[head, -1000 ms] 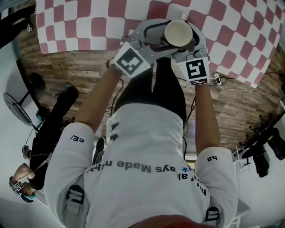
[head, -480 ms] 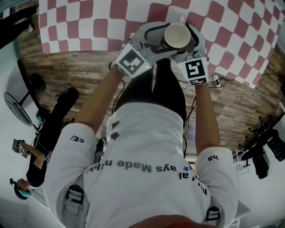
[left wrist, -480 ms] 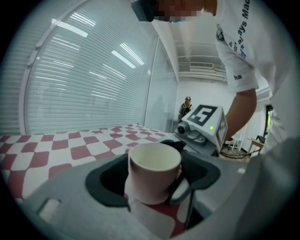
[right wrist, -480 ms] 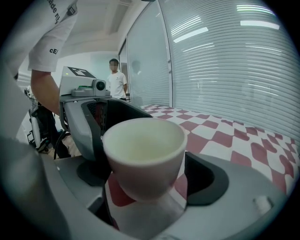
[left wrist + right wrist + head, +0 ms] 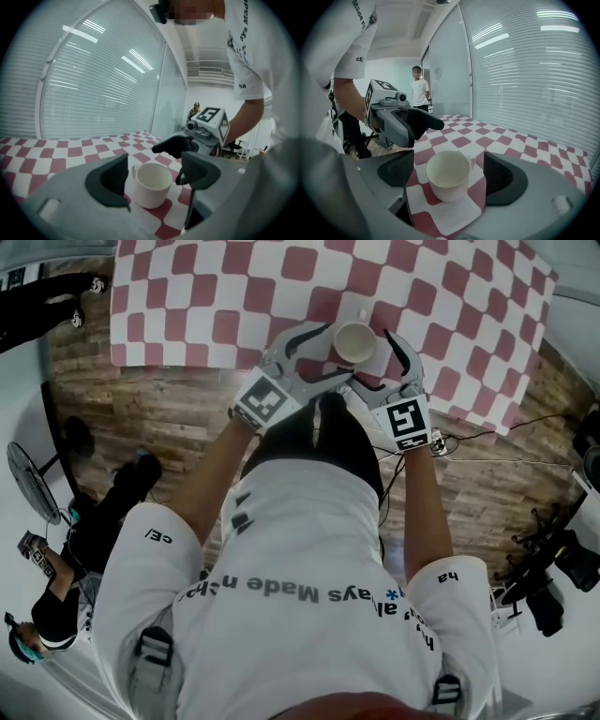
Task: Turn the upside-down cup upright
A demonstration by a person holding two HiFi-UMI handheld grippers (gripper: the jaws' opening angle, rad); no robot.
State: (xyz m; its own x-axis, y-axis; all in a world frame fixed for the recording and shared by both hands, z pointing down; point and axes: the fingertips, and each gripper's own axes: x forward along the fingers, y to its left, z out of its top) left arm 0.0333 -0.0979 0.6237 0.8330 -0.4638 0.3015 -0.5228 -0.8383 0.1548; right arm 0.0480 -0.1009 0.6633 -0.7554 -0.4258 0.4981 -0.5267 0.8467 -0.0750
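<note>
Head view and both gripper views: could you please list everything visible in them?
cup: one, cream, upright on the cloth between both grippers
tablecloth: one, red-and-white checked, under the cup
floor: one, brown wood planks, beside the cloth
blinds: one set, white, behind the cloth
bystander: one, white shirt, standing at the back
left gripper: one, grey, jaws apart, clear of the cup
right gripper: one, grey, jaws have just been opening, clear of the cup
person's shirt: one, white, foreground
</note>
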